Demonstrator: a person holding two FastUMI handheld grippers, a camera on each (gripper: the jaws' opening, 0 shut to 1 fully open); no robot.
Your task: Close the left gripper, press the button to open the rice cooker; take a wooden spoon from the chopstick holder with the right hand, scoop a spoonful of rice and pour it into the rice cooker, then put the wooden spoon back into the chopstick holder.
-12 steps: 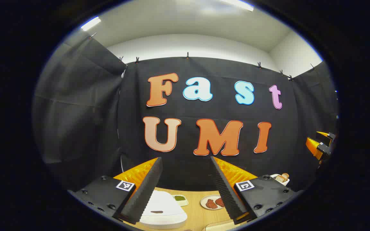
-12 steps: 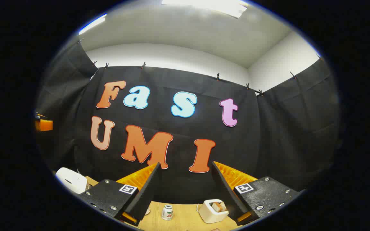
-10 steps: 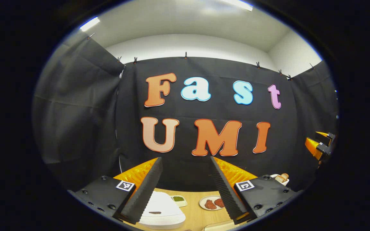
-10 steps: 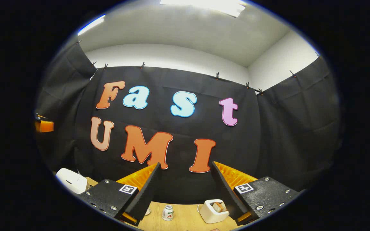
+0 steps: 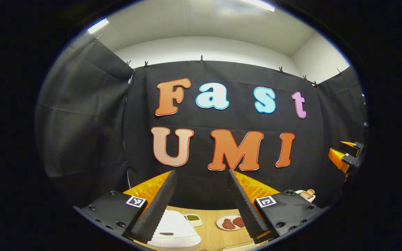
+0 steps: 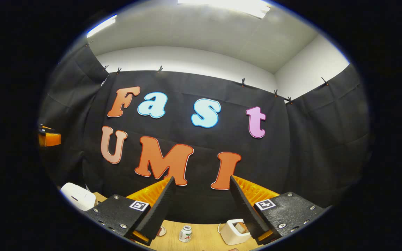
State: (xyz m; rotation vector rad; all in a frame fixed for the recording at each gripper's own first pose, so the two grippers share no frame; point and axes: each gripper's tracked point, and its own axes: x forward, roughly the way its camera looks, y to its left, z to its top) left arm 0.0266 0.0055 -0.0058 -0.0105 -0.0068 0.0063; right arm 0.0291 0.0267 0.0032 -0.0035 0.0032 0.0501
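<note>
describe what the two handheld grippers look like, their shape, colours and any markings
In the left gripper view, the left gripper has black blocky bodies with screws, each bearing a small square black-and-white tag, orange ribbed backing and two long wedge-shaped fingers with sawtooth inner faces. The right gripper, in the right gripper view, has the same build. No cables or sleeves are visible.

Wooden table (image 5: 213, 233) with rice cooker (image 5: 176, 232), plate (image 5: 231, 222), toaster (image 6: 234, 233)

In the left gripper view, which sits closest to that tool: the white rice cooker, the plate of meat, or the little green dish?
1. Rice cooker, just below the left tool, lower left.
2. Plate of meat, right of the cooker.
3. Green dish, behind the cooker; too close to call against the plate.
</note>
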